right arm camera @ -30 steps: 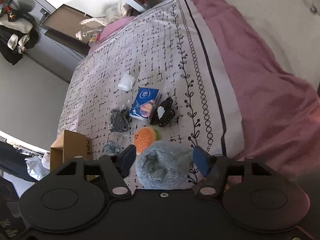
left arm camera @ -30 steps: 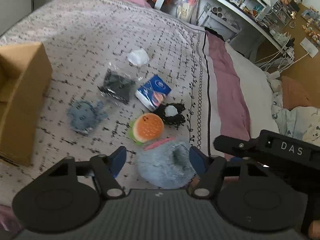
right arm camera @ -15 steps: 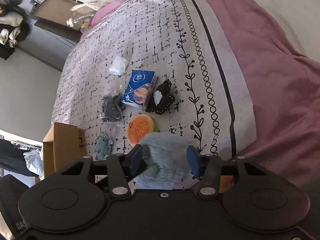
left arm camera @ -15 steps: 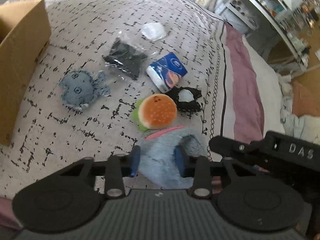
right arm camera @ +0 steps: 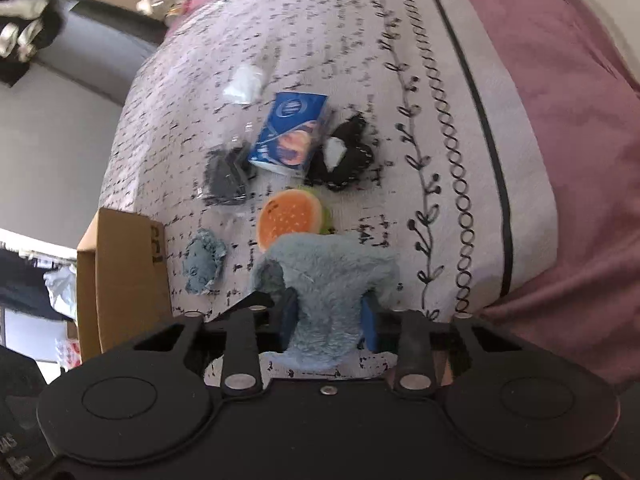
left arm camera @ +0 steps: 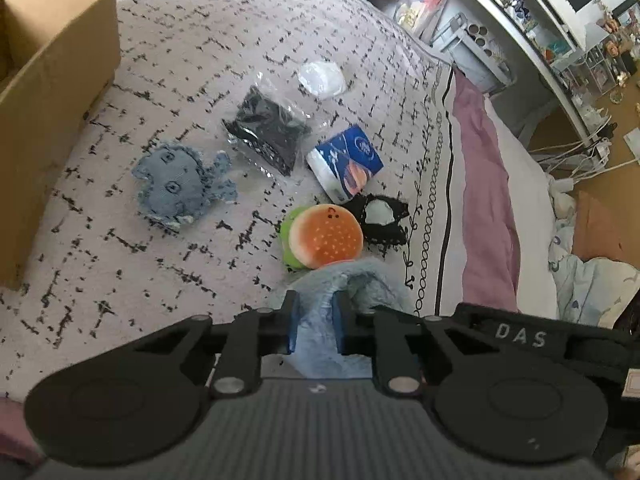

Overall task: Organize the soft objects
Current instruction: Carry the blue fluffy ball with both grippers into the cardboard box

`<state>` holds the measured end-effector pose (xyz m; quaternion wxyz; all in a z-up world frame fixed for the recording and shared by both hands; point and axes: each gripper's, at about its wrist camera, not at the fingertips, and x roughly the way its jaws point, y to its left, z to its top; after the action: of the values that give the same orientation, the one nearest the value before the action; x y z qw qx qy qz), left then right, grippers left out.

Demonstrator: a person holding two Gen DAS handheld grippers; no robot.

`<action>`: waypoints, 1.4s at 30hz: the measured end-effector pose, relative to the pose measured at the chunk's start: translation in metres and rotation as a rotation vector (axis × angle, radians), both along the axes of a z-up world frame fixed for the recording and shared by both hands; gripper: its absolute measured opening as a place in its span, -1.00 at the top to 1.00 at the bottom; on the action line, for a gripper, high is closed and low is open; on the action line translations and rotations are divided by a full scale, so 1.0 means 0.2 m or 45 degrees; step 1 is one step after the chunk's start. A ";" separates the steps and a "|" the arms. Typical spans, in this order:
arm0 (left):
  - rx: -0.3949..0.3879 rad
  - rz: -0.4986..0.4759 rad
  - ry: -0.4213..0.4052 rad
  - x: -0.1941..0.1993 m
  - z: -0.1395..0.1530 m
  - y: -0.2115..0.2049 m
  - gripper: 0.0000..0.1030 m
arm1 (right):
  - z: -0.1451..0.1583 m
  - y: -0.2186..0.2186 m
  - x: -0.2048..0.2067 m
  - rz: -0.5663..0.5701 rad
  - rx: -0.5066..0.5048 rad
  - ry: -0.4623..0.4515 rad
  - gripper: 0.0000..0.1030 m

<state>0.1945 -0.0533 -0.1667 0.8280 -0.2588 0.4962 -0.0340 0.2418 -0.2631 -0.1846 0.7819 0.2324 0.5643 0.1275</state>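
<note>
Both grippers are shut on one fluffy light-blue plush [left arm camera: 316, 336] [right arm camera: 328, 280]. My left gripper [left arm camera: 314, 320] pinches one side of it. My right gripper [right arm camera: 329, 320] pinches the other side, and its black body shows in the left wrist view [left arm camera: 520, 336]. The plush hangs just above the bedspread. Beyond it lie a burger plush [left arm camera: 324, 236] [right arm camera: 290, 218], a denim fish [left arm camera: 178, 184] [right arm camera: 202, 260], a black lace item [left arm camera: 380, 216] [right arm camera: 346, 156], a blue tissue pack [left arm camera: 346, 162] [right arm camera: 290, 136], a bagged dark cloth [left arm camera: 266, 134] [right arm camera: 226, 174] and a white wad [left arm camera: 322, 78] [right arm camera: 244, 82].
An open cardboard box [left arm camera: 44, 92] [right arm camera: 120, 276] stands at the left on the patterned bedspread [left arm camera: 192, 32]. A mauve sheet [right arm camera: 560, 80] lies to the right. White shelves [left arm camera: 500, 12] stand past the bed.
Both grippers have closed further on the fluffy plush and raised it off the bedspread. Both views have shifted toward the items and the box.
</note>
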 end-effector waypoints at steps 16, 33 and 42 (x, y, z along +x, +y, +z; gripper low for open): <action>-0.056 0.019 -0.163 -0.15 0.24 0.16 0.87 | 0.22 0.06 -0.15 -0.002 0.035 -0.178 0.53; -0.150 0.106 -0.076 -0.21 0.20 0.36 0.22 | 0.25 0.25 -0.23 0.046 0.008 -0.202 0.55; -0.230 0.148 -0.066 -0.24 0.14 0.44 0.30 | 0.28 0.35 -0.24 0.085 0.015 -0.214 0.55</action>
<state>0.1465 0.0339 -0.1381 0.8144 -0.3598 0.4537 -0.0373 0.1935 -0.1939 -0.1292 0.8205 0.2065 0.5032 0.1757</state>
